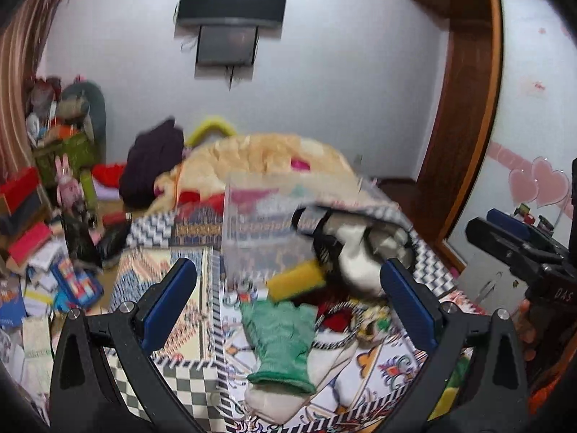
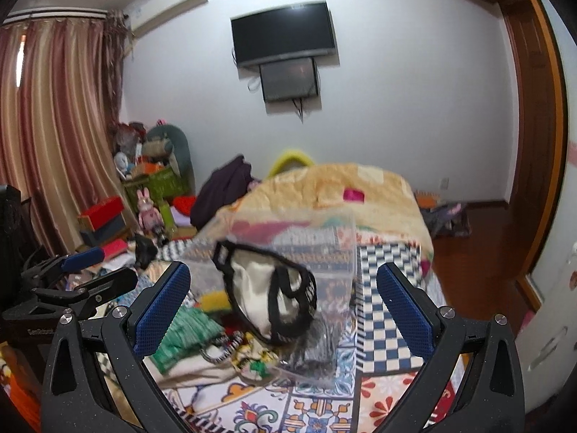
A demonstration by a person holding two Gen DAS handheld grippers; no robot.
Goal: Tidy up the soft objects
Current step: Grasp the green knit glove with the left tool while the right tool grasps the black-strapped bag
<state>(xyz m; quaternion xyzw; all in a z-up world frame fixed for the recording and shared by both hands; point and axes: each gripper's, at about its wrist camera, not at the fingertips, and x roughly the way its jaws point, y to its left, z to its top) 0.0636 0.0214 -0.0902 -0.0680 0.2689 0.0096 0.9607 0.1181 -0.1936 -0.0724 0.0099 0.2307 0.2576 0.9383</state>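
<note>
Both the left tongs (image 1: pixel 288 299) and right tongs (image 2: pixel 283 301) gape wide and empty, with the green glove (image 1: pixel 285 339) just ahead of the left and the black-trimmed white pouch (image 2: pixel 268 297) ahead of the right, apparently tipped into the clear box (image 2: pixel 317 252) for sorting.

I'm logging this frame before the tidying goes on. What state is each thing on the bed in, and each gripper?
left gripper: open, empty
right gripper: open, empty
green glove: lying flat on the bedspread
yellow sponge: lying beside the clear box
clear plastic box: upright, open-topped
black-and-white mesh bag: slumped against the box, mouth gaping
wall TV: off
</note>
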